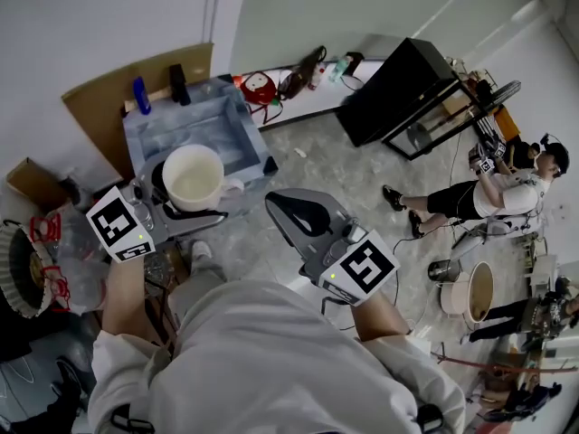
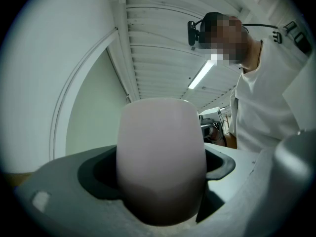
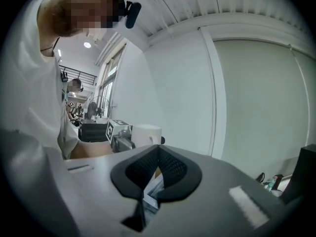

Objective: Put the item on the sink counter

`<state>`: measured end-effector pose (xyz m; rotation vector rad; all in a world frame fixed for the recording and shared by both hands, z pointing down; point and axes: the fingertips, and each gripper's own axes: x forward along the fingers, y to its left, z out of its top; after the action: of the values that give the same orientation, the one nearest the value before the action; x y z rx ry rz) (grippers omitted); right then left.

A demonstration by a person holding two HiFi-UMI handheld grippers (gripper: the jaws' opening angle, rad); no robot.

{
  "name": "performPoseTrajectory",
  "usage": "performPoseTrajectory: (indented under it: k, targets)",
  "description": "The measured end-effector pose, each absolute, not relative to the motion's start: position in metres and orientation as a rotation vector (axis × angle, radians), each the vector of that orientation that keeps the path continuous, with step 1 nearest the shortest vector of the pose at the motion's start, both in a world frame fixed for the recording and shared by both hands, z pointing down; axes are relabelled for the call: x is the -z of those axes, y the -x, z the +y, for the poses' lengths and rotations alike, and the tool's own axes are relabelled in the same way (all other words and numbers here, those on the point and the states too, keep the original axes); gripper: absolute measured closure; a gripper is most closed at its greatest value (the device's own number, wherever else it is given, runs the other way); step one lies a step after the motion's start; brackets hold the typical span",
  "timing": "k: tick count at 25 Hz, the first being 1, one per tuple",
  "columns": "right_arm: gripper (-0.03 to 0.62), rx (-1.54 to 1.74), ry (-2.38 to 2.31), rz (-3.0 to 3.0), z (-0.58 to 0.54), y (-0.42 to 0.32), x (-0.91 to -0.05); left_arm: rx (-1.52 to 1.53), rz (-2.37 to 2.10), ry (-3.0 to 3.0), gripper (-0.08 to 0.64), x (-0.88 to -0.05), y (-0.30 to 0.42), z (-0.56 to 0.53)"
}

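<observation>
A white mug (image 1: pixel 193 177) sits between the jaws of my left gripper (image 1: pixel 181 197), which is shut on its body. In the left gripper view the mug (image 2: pixel 160 157) fills the gap of the left gripper (image 2: pixel 160 191), its rim pointing away. Just beyond it in the head view stands the grey-blue sink unit (image 1: pixel 213 120) with its basin. My right gripper (image 1: pixel 300 212) hangs to the right of the mug, shut with nothing held. In the right gripper view its black pads (image 3: pixel 170 169) meet at the right gripper (image 3: pixel 157 169), and the mug (image 3: pixel 147 134) shows to the left.
A cardboard sheet (image 1: pixel 99 98) leans on the wall behind the sink, with a blue bottle (image 1: pixel 141 95) on the rim. A black cabinet (image 1: pixel 398 89) stands at the back right. Another person (image 1: pixel 488 193) and a bucket (image 1: pixel 470 292) are at the right. Bagged clutter (image 1: pixel 36 265) lies at the left.
</observation>
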<state>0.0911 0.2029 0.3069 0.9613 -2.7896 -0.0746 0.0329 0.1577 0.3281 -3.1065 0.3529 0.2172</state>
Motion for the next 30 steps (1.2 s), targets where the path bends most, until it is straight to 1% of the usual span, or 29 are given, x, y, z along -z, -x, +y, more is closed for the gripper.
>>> performPoseTrajectory:
  k: [14,30]
  targets:
    - [0.581,0.052,-1.057,-2.755,0.085,-0.044,-0.316,-0.198,0.174,3.146,0.086,-0.343,-0.006,0.047]
    - [0.557,0.040,-1.037,-2.722,0.028,-0.029,-0.323,-0.237,0.177,3.187,0.086,-0.356,0.005,-0.011]
